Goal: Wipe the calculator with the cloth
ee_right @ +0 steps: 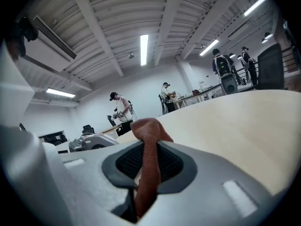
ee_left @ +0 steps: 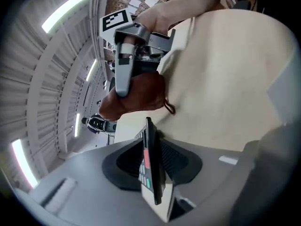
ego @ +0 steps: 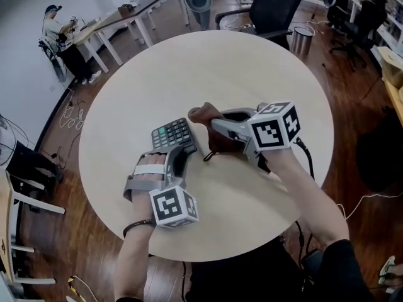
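A dark calculator [ego: 170, 134] with grey and green keys is near the middle of the round beige table [ego: 239, 68]. My left gripper [ego: 182, 151] grips its near right corner. In the left gripper view the calculator [ee_left: 153, 168] stands edge-on between the black pads, and the left gripper [ee_left: 153, 159] is shut on it. The right gripper [ego: 211, 128] is just right of the calculator, shut on a bunched brown cloth [ego: 219, 142]. In the right gripper view the cloth [ee_right: 146, 131] sticks up from the right gripper [ee_right: 147, 161]. The left gripper view shows the cloth [ee_left: 136, 95] just beyond the calculator's far end.
A black office chair [ego: 274, 5] and a metal bin [ego: 302, 39] stand beyond the table's far edge. Long white desks [ego: 126, 17] and a seated person [ego: 53, 24] are at the back left. Cables [ego: 72, 115] lie on the wooden floor to the left.
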